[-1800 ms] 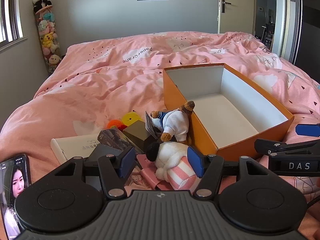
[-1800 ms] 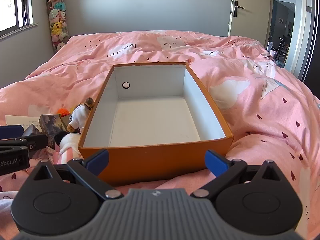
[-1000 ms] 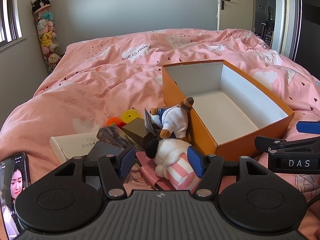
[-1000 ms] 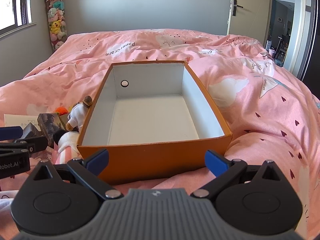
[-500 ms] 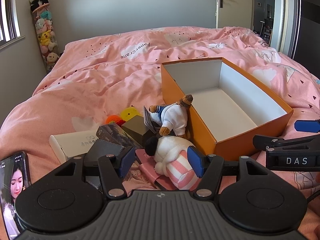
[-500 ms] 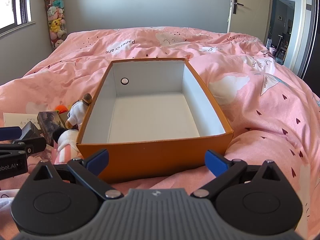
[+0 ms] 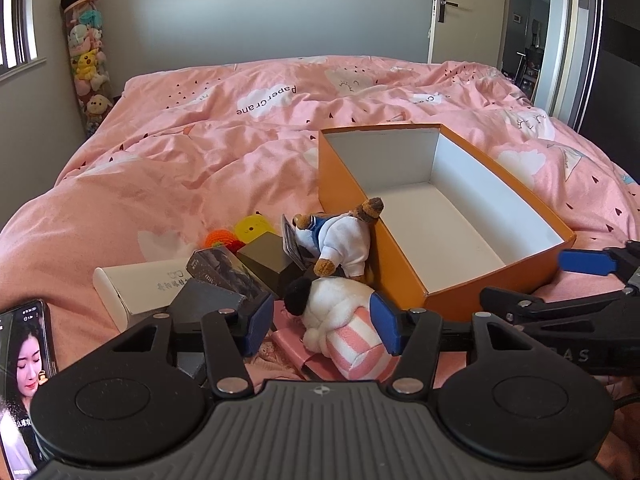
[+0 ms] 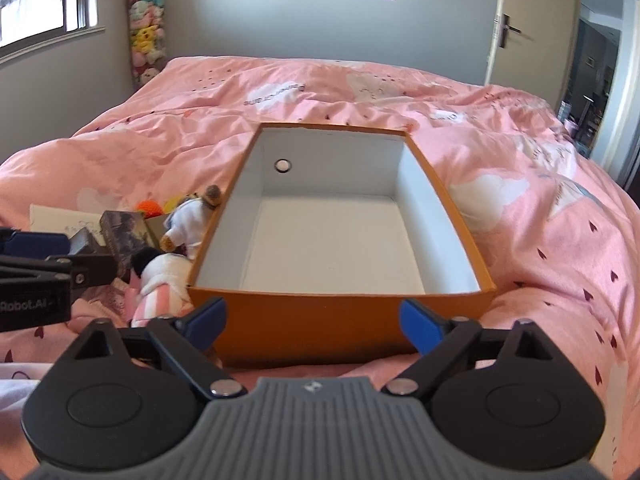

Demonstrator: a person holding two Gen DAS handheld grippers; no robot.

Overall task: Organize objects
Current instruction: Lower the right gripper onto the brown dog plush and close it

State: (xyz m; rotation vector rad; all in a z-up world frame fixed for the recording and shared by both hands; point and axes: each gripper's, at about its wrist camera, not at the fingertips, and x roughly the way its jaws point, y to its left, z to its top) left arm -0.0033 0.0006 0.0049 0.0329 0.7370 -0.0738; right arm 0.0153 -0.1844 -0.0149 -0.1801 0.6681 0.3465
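Observation:
An empty orange box [image 7: 496, 280] with a white inside lies on the pink bed. A bear plush in a white shirt [image 7: 344, 240] leans on its left wall. Nearer lies a white and pink striped plush [image 7: 344, 320], between the pads of my left gripper [image 7: 322, 326]. The jaws are closing; the left pad stands clear of the plush. My right gripper [image 8: 314, 324] hovers before the box's near wall [image 8: 320, 308]; its jaws are closing with nothing gripped.
Left of the plushes lie dark boxes [image 7: 224, 268], a white box [image 7: 136, 284], yellow [image 7: 254, 226] and orange [image 7: 220, 236] knitted toys and a pink wallet [image 7: 292, 344]. A lit phone [image 7: 24, 360] sits at the lower left. A door stands at the back right.
Both grippers' pads have drawn a little closer together. The right wrist view has rolled slightly, so the box looks tilted. The objects on the bed have not moved.

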